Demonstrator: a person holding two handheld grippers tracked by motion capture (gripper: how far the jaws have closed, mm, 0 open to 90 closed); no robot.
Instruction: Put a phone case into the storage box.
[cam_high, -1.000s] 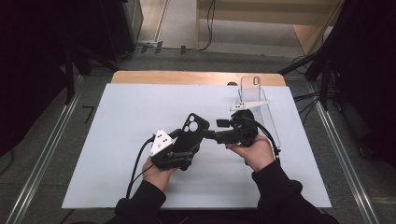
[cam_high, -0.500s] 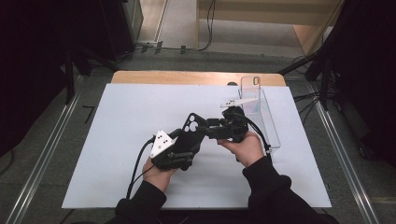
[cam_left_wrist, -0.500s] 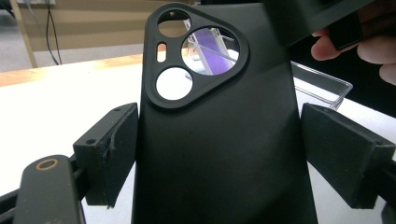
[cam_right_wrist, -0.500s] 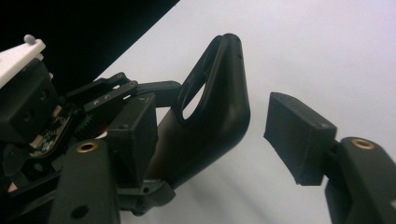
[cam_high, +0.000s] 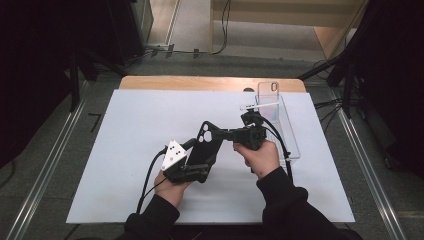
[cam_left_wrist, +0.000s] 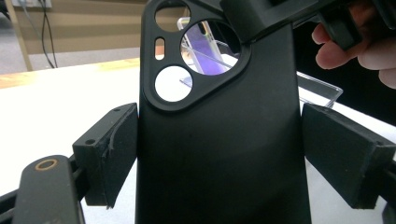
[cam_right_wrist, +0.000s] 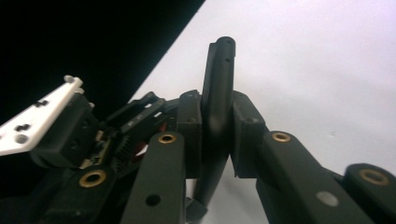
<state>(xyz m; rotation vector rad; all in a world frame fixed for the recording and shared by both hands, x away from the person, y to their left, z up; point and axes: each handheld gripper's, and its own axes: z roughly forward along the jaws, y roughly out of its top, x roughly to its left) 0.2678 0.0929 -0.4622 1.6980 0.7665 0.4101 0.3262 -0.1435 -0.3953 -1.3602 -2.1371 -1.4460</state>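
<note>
A black phone case (cam_high: 208, 141) with a camera cut-out is held tilted above the white table (cam_high: 130, 120). My left gripper (cam_high: 201, 162) is shut across its lower part; in the left gripper view both pads (cam_left_wrist: 109, 149) press the sides of the case (cam_left_wrist: 219, 154). My right gripper (cam_high: 224, 134) reaches in from the right to the case's upper edge. Its jaws have just been closing, and in the right gripper view (cam_right_wrist: 217, 135) they clamp the case (cam_right_wrist: 219, 74), seen edge-on, between the two pads. The left gripper's white plate (cam_right_wrist: 37, 119) shows beside them.
A clear plastic stand (cam_high: 282, 127) sits at the table's right side with a transparent phone case (cam_high: 268, 92) upright at its far end. A wooden strip (cam_high: 200, 83) runs along the table's far edge. Cables trail from both grippers toward the person.
My right gripper has moved left from beside the clear stand to the black case's upper edge and closed its jaws on it. The left gripper has stayed put, still holding the case.
</note>
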